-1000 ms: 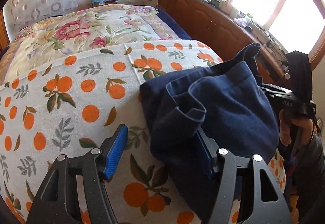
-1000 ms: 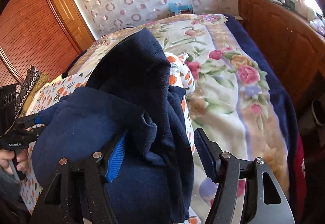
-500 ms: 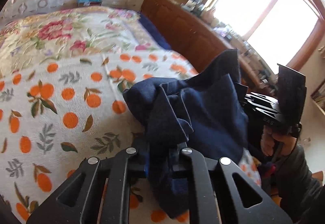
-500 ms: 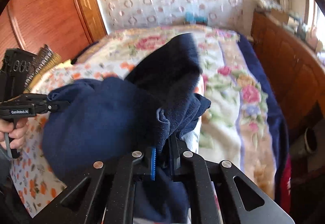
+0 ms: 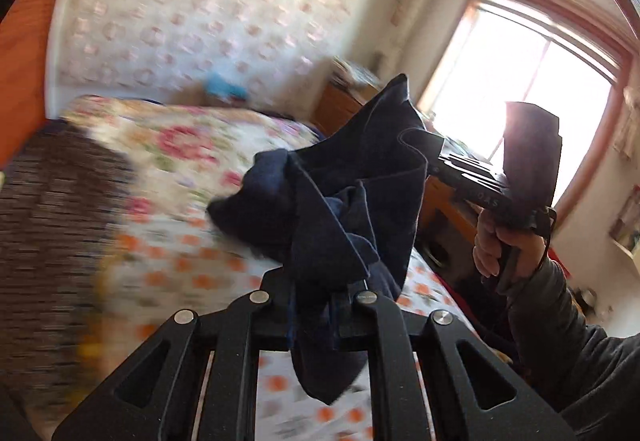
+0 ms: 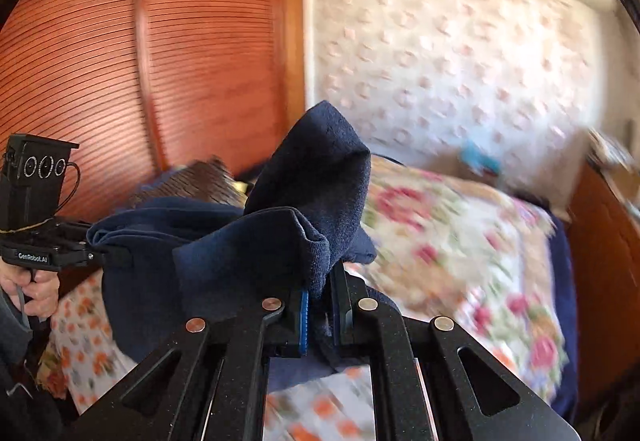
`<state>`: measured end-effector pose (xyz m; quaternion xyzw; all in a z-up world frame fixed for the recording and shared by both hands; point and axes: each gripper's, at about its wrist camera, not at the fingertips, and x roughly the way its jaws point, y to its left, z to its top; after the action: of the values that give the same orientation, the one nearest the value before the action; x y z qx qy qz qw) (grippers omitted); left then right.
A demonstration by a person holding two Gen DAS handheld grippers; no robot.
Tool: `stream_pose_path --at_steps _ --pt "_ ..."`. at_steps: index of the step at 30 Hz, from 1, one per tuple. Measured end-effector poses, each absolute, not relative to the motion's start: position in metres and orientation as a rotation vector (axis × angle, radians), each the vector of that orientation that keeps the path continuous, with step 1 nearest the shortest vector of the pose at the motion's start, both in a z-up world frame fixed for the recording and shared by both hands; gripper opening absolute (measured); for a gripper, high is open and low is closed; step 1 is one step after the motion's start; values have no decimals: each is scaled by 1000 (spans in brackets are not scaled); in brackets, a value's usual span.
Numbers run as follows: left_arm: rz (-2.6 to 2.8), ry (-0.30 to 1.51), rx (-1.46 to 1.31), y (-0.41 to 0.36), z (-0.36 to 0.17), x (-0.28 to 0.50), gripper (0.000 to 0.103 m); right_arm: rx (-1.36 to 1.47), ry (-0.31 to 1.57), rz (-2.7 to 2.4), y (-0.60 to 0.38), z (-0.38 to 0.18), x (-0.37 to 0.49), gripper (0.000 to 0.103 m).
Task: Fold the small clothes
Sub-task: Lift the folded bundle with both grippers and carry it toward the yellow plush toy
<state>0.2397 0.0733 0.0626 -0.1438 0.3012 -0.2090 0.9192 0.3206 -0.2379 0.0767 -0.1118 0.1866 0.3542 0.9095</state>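
Note:
A small navy blue garment hangs in the air between my two grippers, above the bed. My left gripper is shut on one bunched edge of it. My right gripper is shut on another edge, and the cloth folds up over its fingers. In the left wrist view the right gripper holds the far end at the right. In the right wrist view the left gripper holds the far end at the left. Both views are blurred by motion.
Below lies the bed with an orange-print cloth and a floral blanket. A brown knitted item lies at the left. A wooden wardrobe stands behind, a wooden cabinet and a bright window at the right.
Both grippers closed on the navy garment a second ago and have since lifted it off the orange-print cloth. Both cameras have tilted upward toward the wall.

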Motion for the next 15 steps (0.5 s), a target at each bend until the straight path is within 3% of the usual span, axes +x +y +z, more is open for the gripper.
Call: stream_pose_path --at_steps 7,15 --pt "-212 556 -371 193 70 204 13 -291 355 913 -96 100 354 7" --pt "-111 582 -485 260 24 214 12 -332 450 938 11 82 425 7"
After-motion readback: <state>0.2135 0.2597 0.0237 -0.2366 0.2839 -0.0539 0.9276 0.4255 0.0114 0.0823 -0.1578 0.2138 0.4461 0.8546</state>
